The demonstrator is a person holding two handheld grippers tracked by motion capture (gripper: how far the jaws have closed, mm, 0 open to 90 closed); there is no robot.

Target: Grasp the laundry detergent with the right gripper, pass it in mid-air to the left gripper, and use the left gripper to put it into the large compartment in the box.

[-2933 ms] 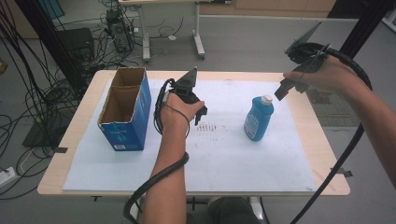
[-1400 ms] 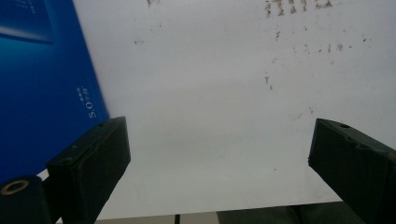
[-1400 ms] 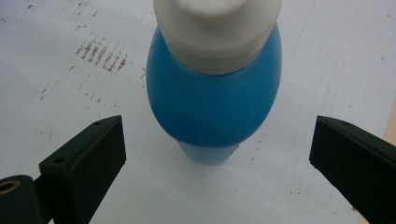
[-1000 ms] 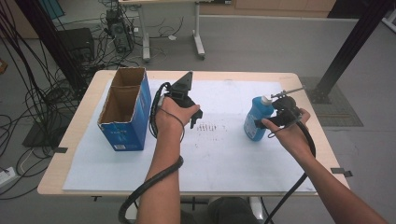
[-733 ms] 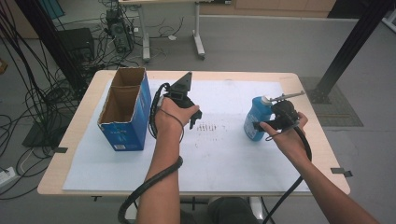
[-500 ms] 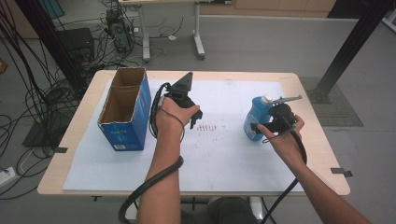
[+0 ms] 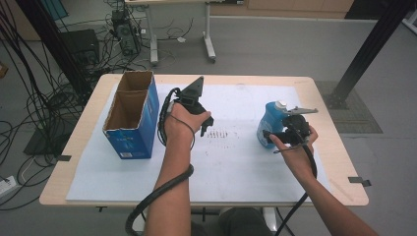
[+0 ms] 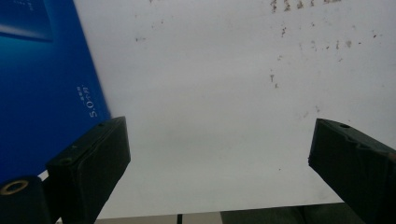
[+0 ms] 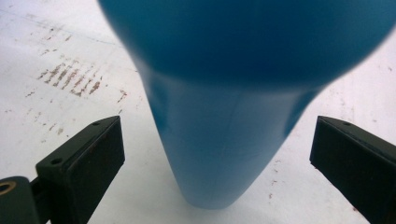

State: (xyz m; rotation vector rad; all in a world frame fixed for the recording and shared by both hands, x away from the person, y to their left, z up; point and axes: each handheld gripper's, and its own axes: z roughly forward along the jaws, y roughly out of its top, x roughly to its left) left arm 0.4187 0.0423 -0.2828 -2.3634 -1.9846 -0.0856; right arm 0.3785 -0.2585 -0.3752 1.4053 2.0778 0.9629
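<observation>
A blue bottle (image 7: 268,125) with a white cap stands upright on the right part of the white sheet (image 7: 236,167). My right gripper (image 7: 273,135) is open at the bottle's near right side. In the right gripper view the bottle (image 9: 224,116) stands between the wide-apart jaws of the right gripper (image 9: 217,163), and neither jaw touches it. My left gripper (image 7: 205,127) hovers open over the middle of the sheet, just right of a blue cardboard box (image 7: 129,118) with an open top. The left gripper (image 8: 219,168) has nothing between its jaws, and the box wall (image 8: 42,84) shows at the left.
Brown smudges (image 7: 223,132) mark the sheet between the two hands. The wooden table (image 7: 324,113) ends close to the right of the bottle. Cables and a black stand (image 7: 54,54) crowd the floor at the left, and a black post (image 7: 369,49) rises at the far right.
My right gripper came down from the far right corner to the bottle and now straddles it with open jaws. The left gripper stayed almost still.
</observation>
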